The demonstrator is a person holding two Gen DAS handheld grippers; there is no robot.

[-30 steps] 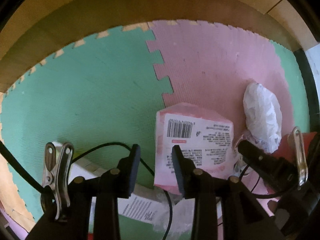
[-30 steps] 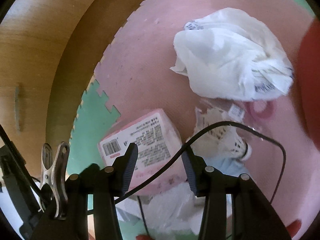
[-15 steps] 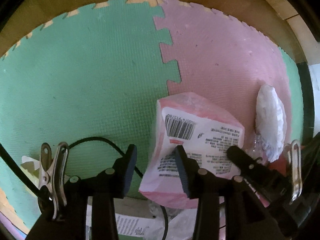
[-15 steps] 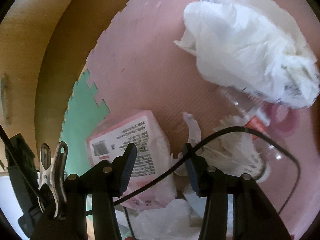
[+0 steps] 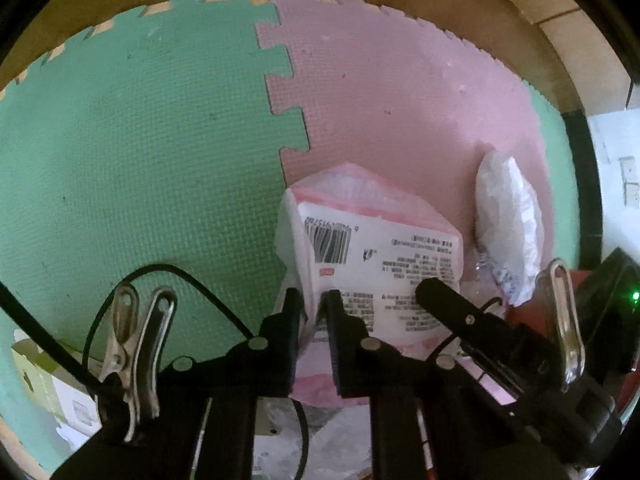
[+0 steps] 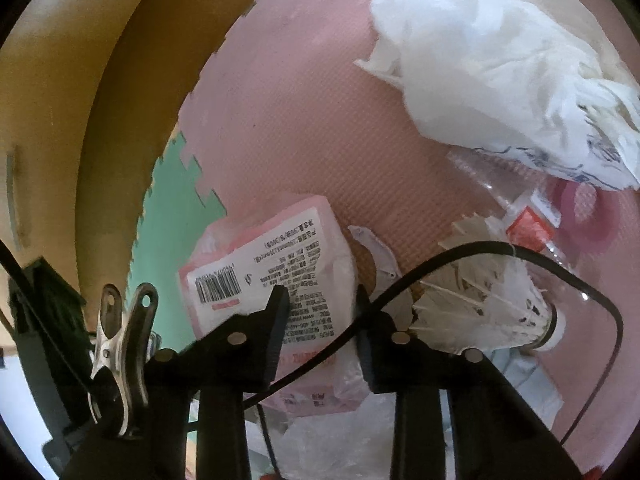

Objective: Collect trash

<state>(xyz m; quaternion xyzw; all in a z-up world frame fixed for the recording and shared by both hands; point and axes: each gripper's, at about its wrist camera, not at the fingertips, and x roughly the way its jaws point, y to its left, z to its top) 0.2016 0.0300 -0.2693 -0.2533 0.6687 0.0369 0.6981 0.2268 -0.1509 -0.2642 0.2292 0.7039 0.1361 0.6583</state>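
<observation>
A pink tissue pack (image 5: 380,248) with a white barcode label lies on the pink foam mat (image 5: 400,100). My left gripper (image 5: 312,304) is closing, and its pads pinch the pack's left plastic edge. In the right wrist view the pack (image 6: 280,256) has its right end between the jaws of my right gripper (image 6: 320,300), which are closing and press on it. One right finger (image 5: 436,292) rests on the label in the left wrist view. Other trash lies close by: a crumpled white bag (image 6: 500,60), a shuttlecock (image 6: 480,304) and a clear bottle (image 6: 524,224).
A green foam mat (image 5: 140,140) joins the pink one on the left, with wooden floor (image 6: 48,80) beyond. A small carton (image 5: 40,376) lies at the lower left. Clear plastic wrap (image 6: 340,440) sits under the grippers. A pink ring (image 6: 580,208) lies by the bottle.
Both grippers have come down onto the pink pack. The left jaws have narrowed onto its left edge and the right jaws have narrowed around its right end.
</observation>
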